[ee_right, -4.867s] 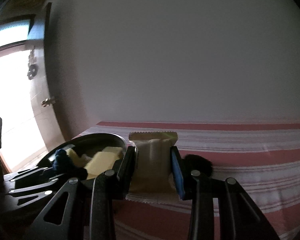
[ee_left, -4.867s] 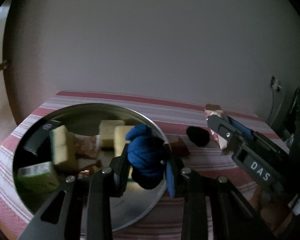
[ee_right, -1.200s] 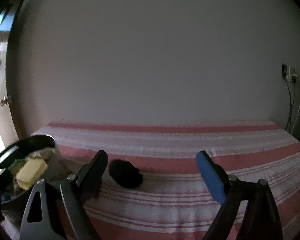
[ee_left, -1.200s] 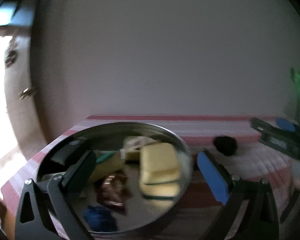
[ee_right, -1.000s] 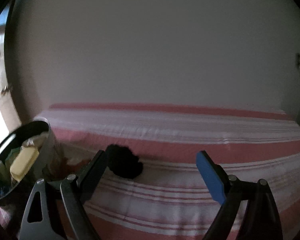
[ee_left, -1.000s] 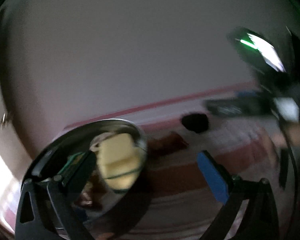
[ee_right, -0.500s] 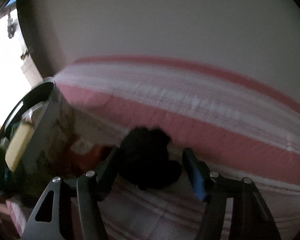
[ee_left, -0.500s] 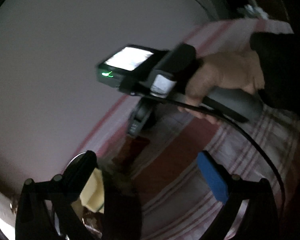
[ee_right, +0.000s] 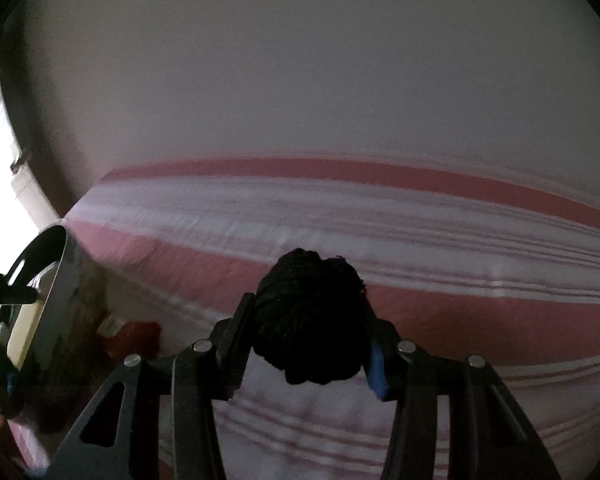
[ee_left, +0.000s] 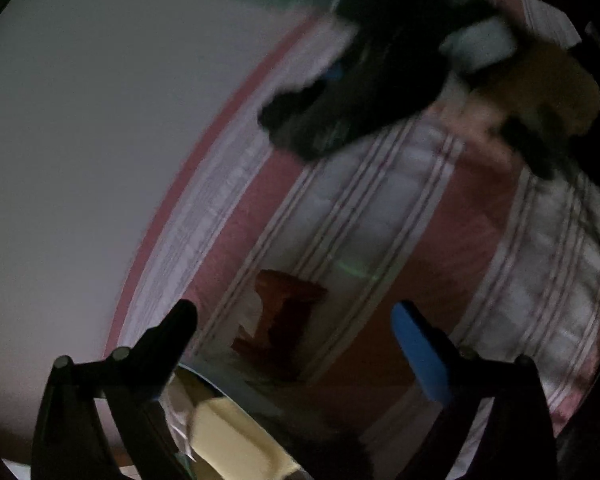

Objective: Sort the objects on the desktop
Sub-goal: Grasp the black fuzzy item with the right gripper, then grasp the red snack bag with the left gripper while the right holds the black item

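Beside the metal bowl (ee_right: pixel 66 280), right tool (ee_right: pixel 308 344) closes around black yarn (ee_right: pixel 312 320); left tool (ee_left: pixel 296 328) spread.

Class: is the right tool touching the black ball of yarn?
Touching. In the right wrist view, the closing right tool has both fingers against the sides of the black ball of yarn, with no gap visible.

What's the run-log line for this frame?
right gripper: closing around black yarn ball | left gripper: open, empty, above brown packet | metal bowl: left

My views are dim, smeared by motion blur, with fisheye-curved edges; daylight glares at my right view's left edge.
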Demonstrator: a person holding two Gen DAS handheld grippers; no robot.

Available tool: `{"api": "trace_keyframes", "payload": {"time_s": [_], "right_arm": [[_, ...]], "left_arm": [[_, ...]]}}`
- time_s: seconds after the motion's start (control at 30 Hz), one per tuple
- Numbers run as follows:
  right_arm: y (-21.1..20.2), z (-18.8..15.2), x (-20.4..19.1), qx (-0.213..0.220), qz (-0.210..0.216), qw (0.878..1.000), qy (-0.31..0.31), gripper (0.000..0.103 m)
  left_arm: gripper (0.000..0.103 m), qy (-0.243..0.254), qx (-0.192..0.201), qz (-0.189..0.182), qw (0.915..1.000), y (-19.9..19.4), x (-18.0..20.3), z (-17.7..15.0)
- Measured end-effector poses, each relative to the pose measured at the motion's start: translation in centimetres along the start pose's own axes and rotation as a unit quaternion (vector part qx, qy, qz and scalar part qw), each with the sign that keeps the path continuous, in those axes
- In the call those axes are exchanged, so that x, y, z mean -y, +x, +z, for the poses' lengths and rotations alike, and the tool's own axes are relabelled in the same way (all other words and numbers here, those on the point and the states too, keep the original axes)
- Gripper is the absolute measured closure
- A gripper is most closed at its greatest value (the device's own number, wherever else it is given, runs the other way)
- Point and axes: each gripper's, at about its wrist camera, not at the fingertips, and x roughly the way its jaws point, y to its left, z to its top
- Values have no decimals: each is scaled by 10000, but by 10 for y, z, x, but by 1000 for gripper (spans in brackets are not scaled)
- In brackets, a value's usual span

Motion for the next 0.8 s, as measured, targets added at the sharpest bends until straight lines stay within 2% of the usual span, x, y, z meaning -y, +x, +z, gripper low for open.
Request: {"api": "trace_keyframes", "payload": {"time_s": [0.13,0.23,0.4,0.57,0.6,0.63,0.67,0.73,0.8], "right_arm": [[-8,5,19,141,-13,9993,337,53],[-2,11,23,209,27,9986,490,53],[-5,12,28,244,74,9974,675,53],[-6,11,28,272,158,9970,702,53],[-6,12,27,279,164,9971,692,53],[-6,12,27,281,171,9971,682,53],[-7,11,27,289,171,9971,681,53],[-7,11,26,312,154,9970,696,53],[-6,11,24,341,132,9968,708,53]], "left_arm": [[4,165,-385,-214,9989,18,-12,10],[11,366,-624,-278,9970,34,-19,14],[18,353,-1021,-579,9925,56,-26,13],[24,139,-1088,-969,9892,57,-33,12],[26,58,-1111,-1045,9883,56,-34,12],[34,-2,-1117,-1138,9872,55,-35,11],[47,-79,-1106,-1335,9848,52,-35,10],[59,-145,-1067,-1470,9833,47,-31,9],[63,-156,-1020,-1385,9850,42,-27,8]]}}
